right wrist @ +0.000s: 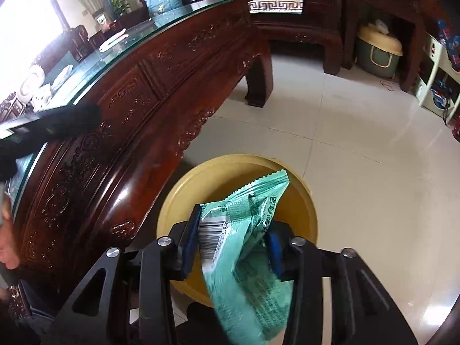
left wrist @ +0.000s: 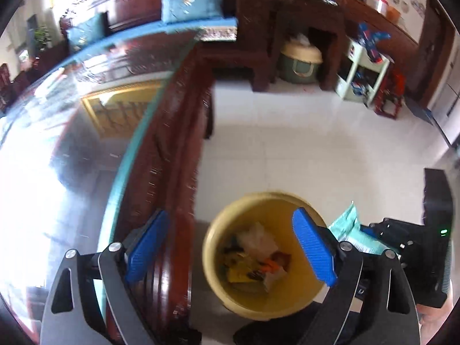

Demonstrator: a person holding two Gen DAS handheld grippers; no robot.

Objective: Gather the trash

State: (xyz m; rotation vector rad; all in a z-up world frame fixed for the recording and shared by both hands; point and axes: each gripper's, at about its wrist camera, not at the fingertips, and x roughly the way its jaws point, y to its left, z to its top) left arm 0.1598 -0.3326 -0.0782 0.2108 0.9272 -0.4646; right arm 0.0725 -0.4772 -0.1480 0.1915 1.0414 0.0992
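While my right gripper (right wrist: pixel 233 238) hangs low in the frame over the yellow bin (right wrist: pixel 184 192), a green snack wrapper (right wrist: pixel 247 224) sits between its blue pads (right wrist: pixel 190 240); the left pad lies against the barcode side, but the right pad is half hidden by crumpled foil, so I cannot tell whether the wrapper is still pinched or already loose. My left gripper (left wrist: pixel 230 251) stands spread wide with nothing between its blue pads (left wrist: pixel 148 247), lower centre of its view, above the same bin (left wrist: pixel 218 230). Inside the bin lie mixed scraps (left wrist: pixel 256 261): white paper, yellow and orange packets. The wrapper (left wrist: pixel 349 230) shows at lower right there. Left of the bin runs a carved dark-wood table (right wrist: pixel 138 109) with a glass top; pale floor tiles (right wrist: pixel 359 143) fill the right side.
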